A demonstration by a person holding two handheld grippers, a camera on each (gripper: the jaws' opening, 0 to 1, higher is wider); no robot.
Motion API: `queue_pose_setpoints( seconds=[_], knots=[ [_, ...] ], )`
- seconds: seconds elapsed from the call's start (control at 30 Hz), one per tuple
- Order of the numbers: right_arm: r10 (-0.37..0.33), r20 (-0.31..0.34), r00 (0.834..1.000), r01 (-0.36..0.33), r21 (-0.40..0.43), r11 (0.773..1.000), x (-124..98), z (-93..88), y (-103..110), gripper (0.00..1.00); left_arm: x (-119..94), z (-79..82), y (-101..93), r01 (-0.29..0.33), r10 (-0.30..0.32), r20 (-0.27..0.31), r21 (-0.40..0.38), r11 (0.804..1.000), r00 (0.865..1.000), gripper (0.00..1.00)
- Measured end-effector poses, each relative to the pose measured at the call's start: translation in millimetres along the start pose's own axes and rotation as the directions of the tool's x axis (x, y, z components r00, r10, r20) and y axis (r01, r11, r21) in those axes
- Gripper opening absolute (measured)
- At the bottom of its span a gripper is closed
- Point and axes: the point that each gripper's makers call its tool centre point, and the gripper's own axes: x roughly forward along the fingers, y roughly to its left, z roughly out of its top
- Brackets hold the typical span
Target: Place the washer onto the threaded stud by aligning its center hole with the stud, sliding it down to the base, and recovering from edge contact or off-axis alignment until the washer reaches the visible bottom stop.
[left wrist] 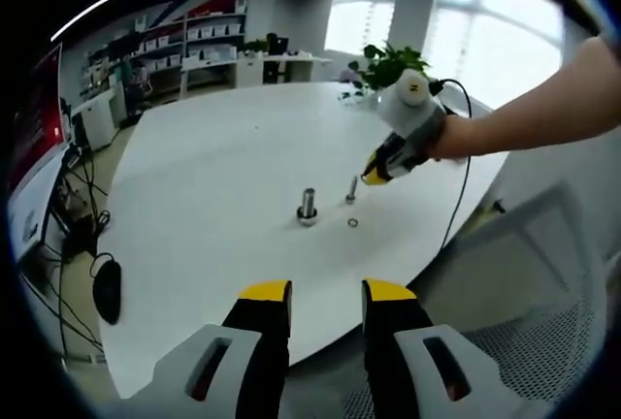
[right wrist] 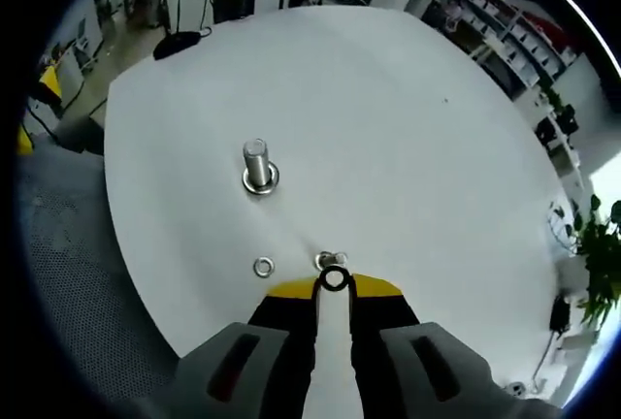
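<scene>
A thick threaded stud (left wrist: 308, 208) (right wrist: 257, 169) stands upright on the white table (left wrist: 223, 177) (right wrist: 388, 118). A thinner stud (left wrist: 351, 189) (right wrist: 330, 260) stands a little to its right. In the right gripper view, my right gripper (right wrist: 335, 283) is shut on a dark washer (right wrist: 335, 280), held just short of the thin stud's top. The left gripper view shows the right gripper (left wrist: 374, 175) hovering beside and slightly above that thin stud. A loose washer (left wrist: 352, 222) (right wrist: 263, 266) lies flat on the table near both studs. My left gripper (left wrist: 330, 293) hangs open at the table's near edge, holding nothing.
A person's arm (left wrist: 543, 113) reaches in from the right, holding the right gripper, with a black cable (left wrist: 464, 167) trailing off it. A mesh chair (left wrist: 543, 283) stands by the table edge. A potted plant (left wrist: 393, 62) sits at the far side.
</scene>
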Motion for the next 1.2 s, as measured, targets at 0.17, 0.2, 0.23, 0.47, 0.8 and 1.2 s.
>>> queue_pose_setpoints(
  seconds=[0.17,0.2,0.23,0.47,0.8,1.2],
  knots=[
    [0.000,0.003,1.000,0.000,-0.014,1.000,7.1,4.6,-2.1,0.13,0.3,-0.5,0.2,0.000,0.000,-0.002,-0.002,1.000,1.000,0.27],
    [0.001,0.001,1.000,-0.001,-0.012,1.000,8.1,5.1,-2.4,0.13,0.3,-0.6,0.3,0.000,0.000,-0.002,-0.002,1.000,1.000,0.27],
    [0.002,-0.001,1.000,-0.002,-0.011,1.000,9.3,5.5,-2.8,0.13,0.4,-0.6,0.3,0.000,0.000,-0.002,-0.003,1.000,1.000,0.27],
    [0.003,-0.010,1.000,-0.003,-0.006,1.000,12.8,5.7,-5.6,0.13,0.8,-1.2,0.2,0.001,-0.001,-0.006,-0.004,1.000,1.000,0.27],
    [0.031,-0.032,0.999,-0.031,-0.012,0.999,19.1,1.2,-3.5,0.14,0.9,-1.9,-0.4,0.002,-0.002,-0.011,-0.007,1.000,1.000,0.27],
    [0.062,-0.067,0.996,-0.060,0.026,0.998,43.6,-9.4,0.2,0.14,1.9,-4.7,-0.2,0.002,-0.003,-0.025,-0.012,1.000,1.000,0.27]
  ],
)
